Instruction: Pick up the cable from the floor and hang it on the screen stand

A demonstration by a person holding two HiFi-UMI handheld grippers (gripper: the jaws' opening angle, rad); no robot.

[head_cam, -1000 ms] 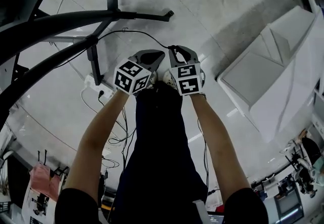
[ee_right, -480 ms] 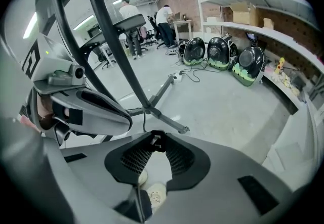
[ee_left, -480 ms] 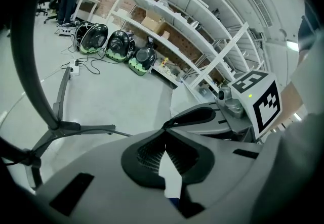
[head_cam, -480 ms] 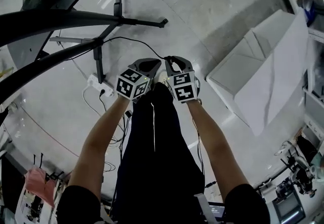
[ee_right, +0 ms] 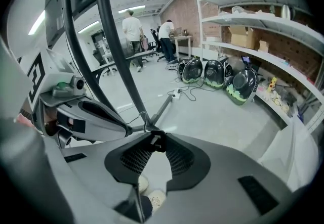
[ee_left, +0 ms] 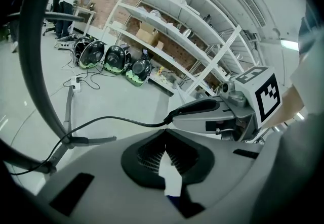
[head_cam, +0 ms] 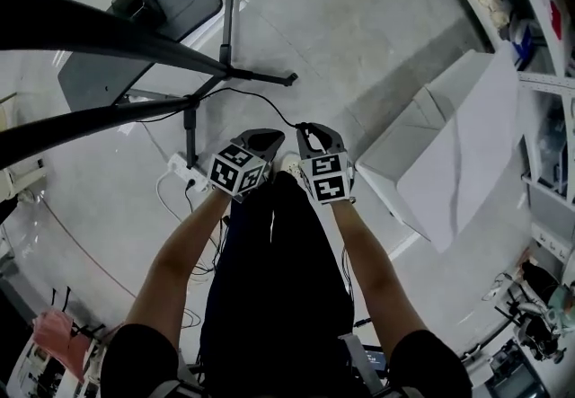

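Note:
A thin black cable (head_cam: 241, 92) rises from the floor by the screen stand's base (head_cam: 235, 73) to my two grippers, held side by side high above the floor. My right gripper (head_cam: 305, 130) is shut on the cable's black plug (ee_right: 153, 140), which sits pinched between its tips. My left gripper (head_cam: 272, 137) is shut too, and the cable (ee_left: 109, 119) crosses its meeting tips and runs on into the right gripper (ee_left: 212, 110). The stand's dark screen (head_cam: 144, 28) lies face-up beyond its legs.
Thick black curved bars (head_cam: 90, 41) cross close in front at the left. A white power strip (head_cam: 184, 173) with cords lies under my left arm. White folded boxes (head_cam: 449, 145) fill the right floor. Shelving (ee_left: 202, 31) and helmets (ee_left: 109, 58) stand farther off, and people (ee_right: 132, 28) work at distant tables.
Both grippers have risen together with the cable, and the floor has dropped away. The view has tilted forward, bringing the stand's screen and far leg into sight.

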